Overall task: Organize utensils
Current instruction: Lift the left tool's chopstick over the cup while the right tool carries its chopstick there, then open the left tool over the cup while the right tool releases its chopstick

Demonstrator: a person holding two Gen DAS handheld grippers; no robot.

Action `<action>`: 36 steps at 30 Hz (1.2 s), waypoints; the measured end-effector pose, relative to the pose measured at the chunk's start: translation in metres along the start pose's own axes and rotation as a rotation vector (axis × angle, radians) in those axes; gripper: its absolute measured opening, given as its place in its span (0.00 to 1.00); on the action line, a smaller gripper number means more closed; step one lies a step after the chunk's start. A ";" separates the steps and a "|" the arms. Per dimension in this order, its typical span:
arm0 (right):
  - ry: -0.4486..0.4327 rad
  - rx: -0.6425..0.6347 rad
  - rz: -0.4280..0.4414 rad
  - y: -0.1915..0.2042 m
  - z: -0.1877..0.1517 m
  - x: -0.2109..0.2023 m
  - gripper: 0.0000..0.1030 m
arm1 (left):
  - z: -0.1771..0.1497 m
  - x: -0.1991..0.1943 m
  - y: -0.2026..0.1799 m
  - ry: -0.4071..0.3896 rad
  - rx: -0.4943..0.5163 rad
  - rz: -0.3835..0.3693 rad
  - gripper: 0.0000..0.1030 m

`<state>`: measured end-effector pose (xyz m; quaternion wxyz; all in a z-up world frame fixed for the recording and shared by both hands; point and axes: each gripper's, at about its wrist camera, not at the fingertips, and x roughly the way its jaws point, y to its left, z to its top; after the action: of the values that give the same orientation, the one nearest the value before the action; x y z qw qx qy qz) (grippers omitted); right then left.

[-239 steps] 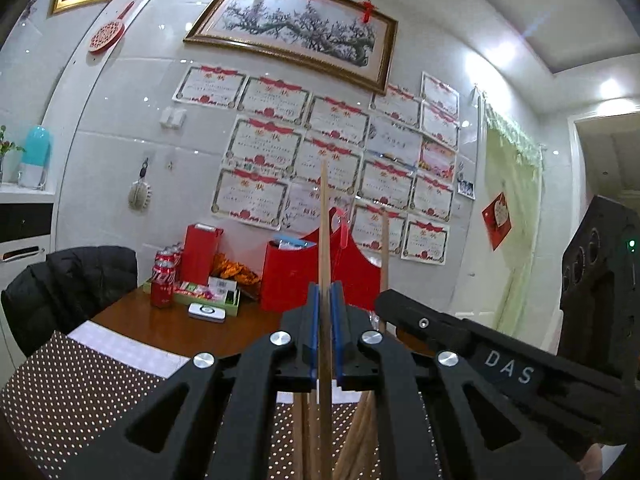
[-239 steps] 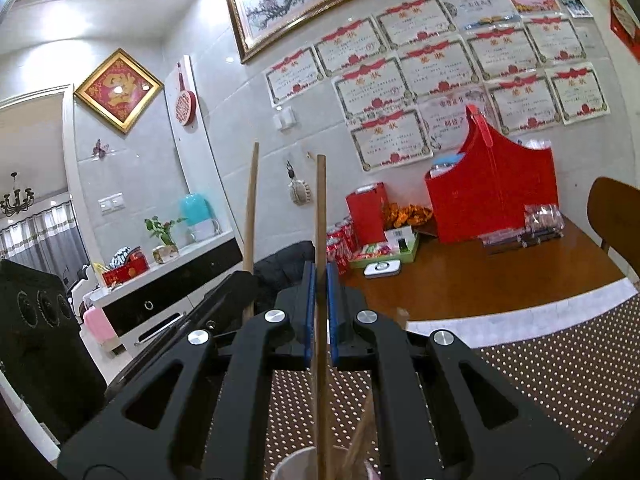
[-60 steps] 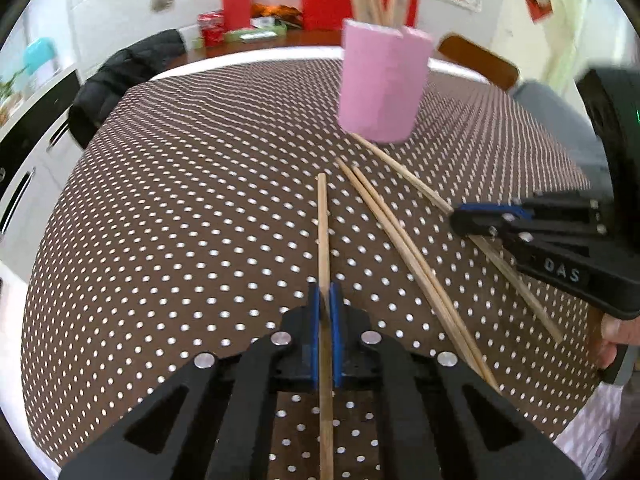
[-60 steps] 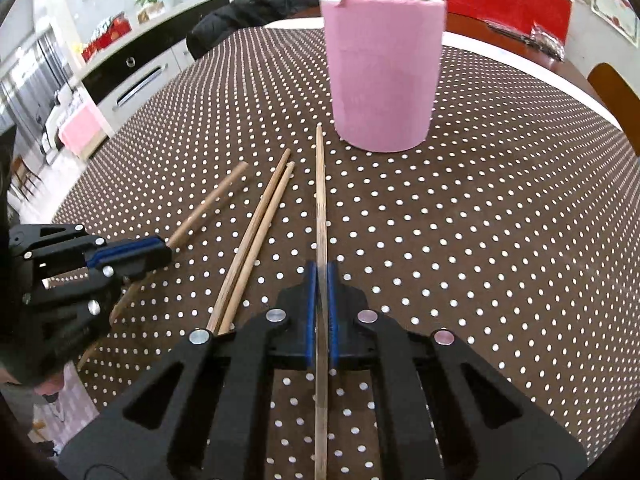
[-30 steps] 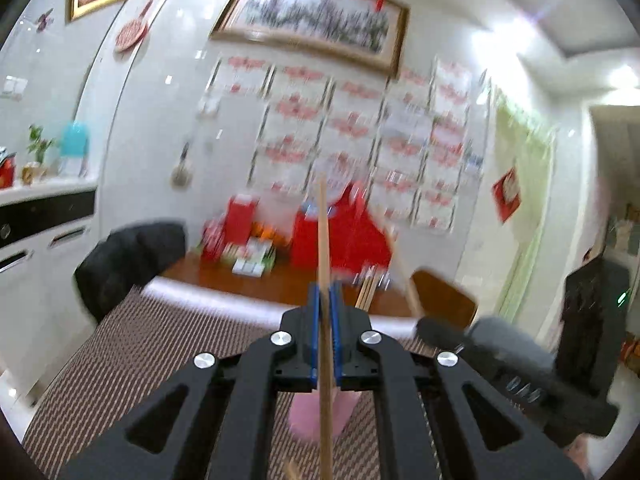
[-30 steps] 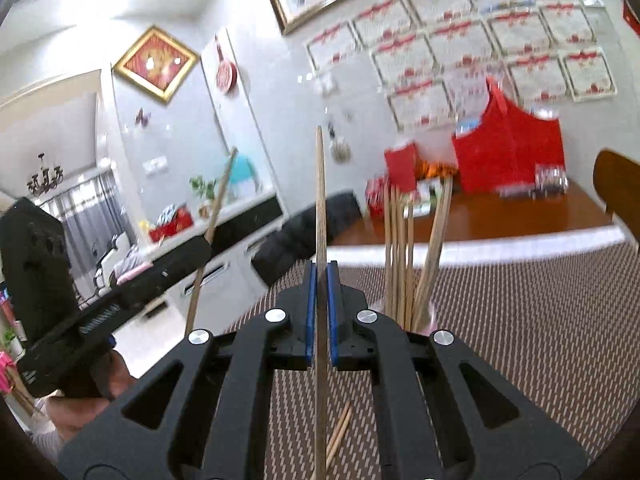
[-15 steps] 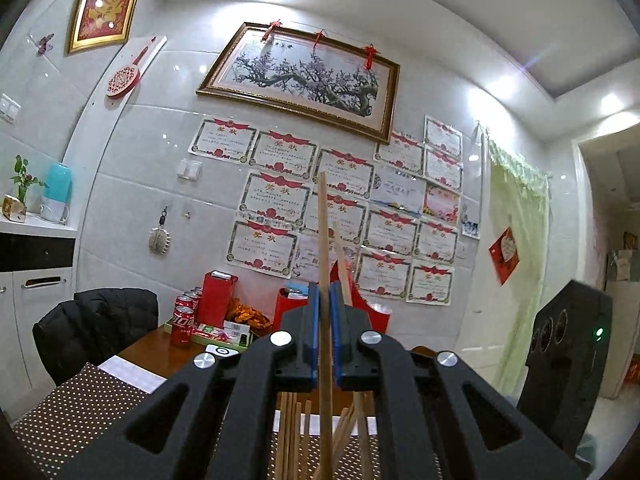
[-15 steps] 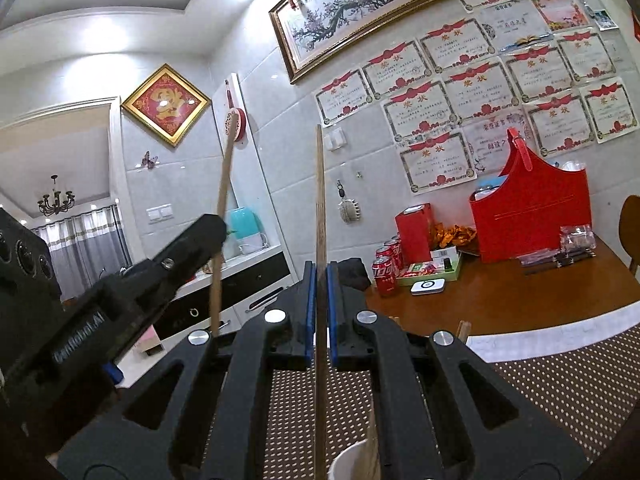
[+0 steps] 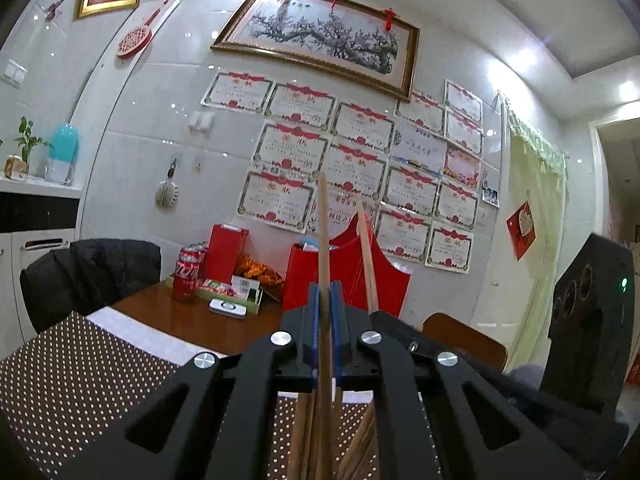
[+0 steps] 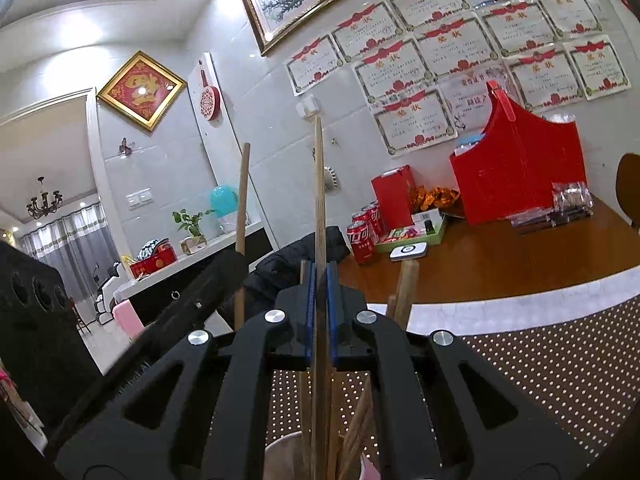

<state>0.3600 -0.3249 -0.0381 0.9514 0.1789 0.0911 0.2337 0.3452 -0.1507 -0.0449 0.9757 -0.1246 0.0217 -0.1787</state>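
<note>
Both wrist views level, facing certificate wall (image 9: 360, 148), sharing red box (image 10: 516, 168)

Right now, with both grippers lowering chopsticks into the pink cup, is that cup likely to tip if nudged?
Possibly. The pink cup already holds several sticks leaning outward, which probably raises its balance point. The chopstick in the right gripper looks stiff, so a sideways nudge would likely pass straight to the rim. The dotted tablecloth may add some grip.

Both chopsticks were lifted off the dotted worktop (image 10: 560, 364) since 2 s ago and turned upright. Left chopstick (image 9: 323, 240) and right chopstick (image 10: 319, 184) are now lowered over the pink cup (image 10: 286, 454), among the sticks already in it.
</note>
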 end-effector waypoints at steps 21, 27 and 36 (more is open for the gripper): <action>0.007 0.011 -0.033 0.011 0.002 -0.030 0.84 | -0.007 -0.034 0.020 0.064 0.003 0.070 0.67; -0.014 0.008 -0.079 0.026 0.012 -0.061 0.94 | 0.012 -0.073 0.011 0.065 0.061 0.100 0.79; -0.008 -0.024 -0.144 0.064 0.003 -0.116 0.94 | 0.031 -0.137 0.009 0.117 0.104 0.163 0.82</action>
<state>0.2333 -0.3280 -0.0005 0.9681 0.1615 0.0972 0.1650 0.2232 -0.0867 -0.0172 0.9892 -0.0612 0.0794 -0.1068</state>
